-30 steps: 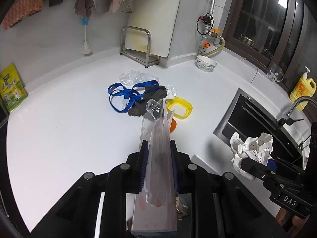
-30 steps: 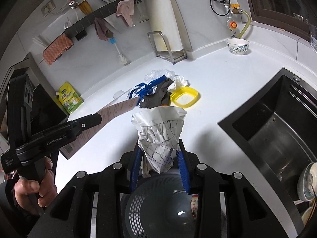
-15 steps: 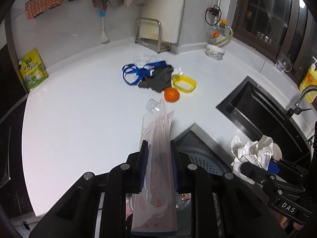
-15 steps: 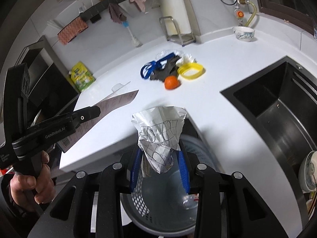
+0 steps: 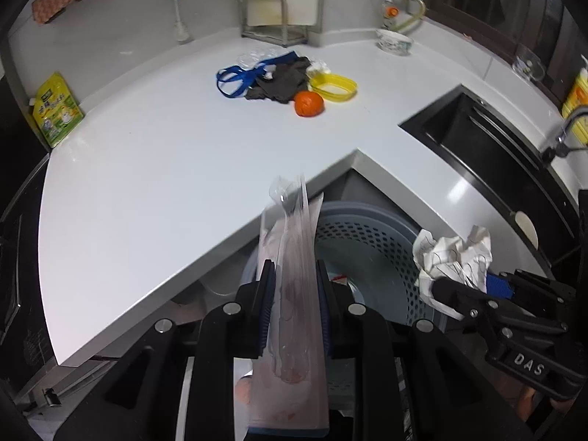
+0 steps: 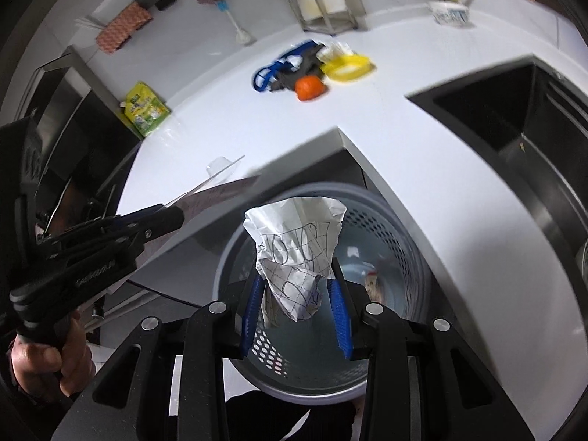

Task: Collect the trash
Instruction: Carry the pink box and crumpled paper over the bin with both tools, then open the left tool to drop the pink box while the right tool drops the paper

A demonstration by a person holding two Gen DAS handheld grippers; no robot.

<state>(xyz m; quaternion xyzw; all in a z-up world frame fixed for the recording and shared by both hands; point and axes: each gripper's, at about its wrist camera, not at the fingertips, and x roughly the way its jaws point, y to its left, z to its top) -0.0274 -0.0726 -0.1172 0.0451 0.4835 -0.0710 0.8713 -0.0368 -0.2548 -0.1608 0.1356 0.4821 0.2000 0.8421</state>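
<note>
My left gripper (image 5: 292, 279) is shut on a flat clear plastic package (image 5: 290, 294) with pink print, held over the near rim of the grey perforated trash basket (image 5: 371, 231). My right gripper (image 6: 296, 290) has its jaws parted a little around a crumpled white paper (image 6: 296, 242) with black scribbles, which sits between the pads above the basket (image 6: 404, 242). The paper also shows in the left wrist view (image 5: 452, 257). The left gripper and its package show in the right wrist view (image 6: 161, 217).
The basket stands on the floor in the corner notch of the white counter (image 5: 165, 154). On the counter lie an orange (image 5: 309, 103), a yellow lid ring (image 5: 332, 86), a dark cloth (image 5: 281, 84) and a blue ribbon (image 5: 235, 77). A black sink (image 5: 474, 132) is at right.
Both grippers have drawn back from the counter and dropped lower, so they now hang over the basket. The right gripper's jaws have widened around the paper.
</note>
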